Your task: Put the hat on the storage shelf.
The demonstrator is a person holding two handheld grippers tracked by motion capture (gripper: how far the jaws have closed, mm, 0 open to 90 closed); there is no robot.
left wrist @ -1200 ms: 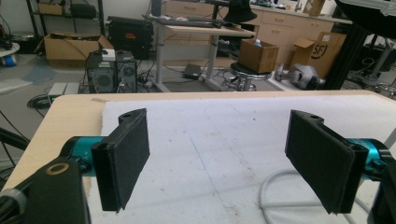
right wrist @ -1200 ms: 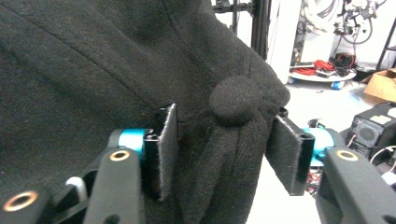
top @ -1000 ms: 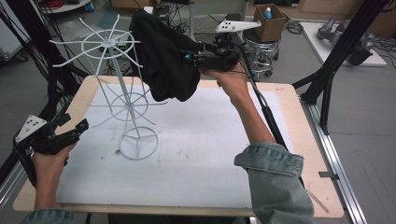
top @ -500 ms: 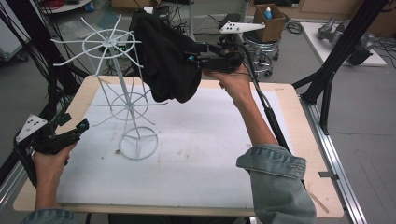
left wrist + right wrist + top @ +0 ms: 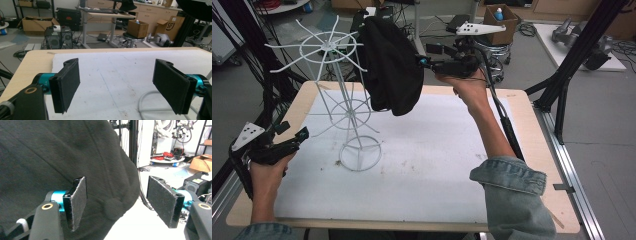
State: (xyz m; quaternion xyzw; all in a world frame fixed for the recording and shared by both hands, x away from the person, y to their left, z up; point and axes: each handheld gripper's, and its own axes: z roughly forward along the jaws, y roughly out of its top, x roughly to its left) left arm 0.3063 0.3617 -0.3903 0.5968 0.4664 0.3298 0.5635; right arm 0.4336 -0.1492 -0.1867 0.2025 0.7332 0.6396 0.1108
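Observation:
A black cap [image 5: 392, 70] hangs from an upper arm of a white wire rack [image 5: 332, 47], whose ring base [image 5: 360, 155] stands on the white mat. My right gripper [image 5: 424, 62] is held level at the cap's right side and is open. In the right gripper view the cap [image 5: 62, 152] sits close in front of the spread jaws of the right gripper [image 5: 116, 200], with its top button between them. My left gripper [image 5: 297, 135] rests low near the table's left edge, open and holding nothing. The left gripper [image 5: 117, 85] points across the mat, and part of the rack's base ring [image 5: 140, 100] lies by its right jaw.
The white mat [image 5: 437, 150] lies on a wooden table top [image 5: 532, 130]. The right gripper's cable [image 5: 507, 125] trails along the forearm. Black frame legs [image 5: 572, 65] stand off the table's right side. A cardboard box [image 5: 501, 20] and floor clutter lie behind.
My right hand and gripper have shifted slightly to the right, away from the cap. The cap stays hanging on the rack. The left gripper has not moved.

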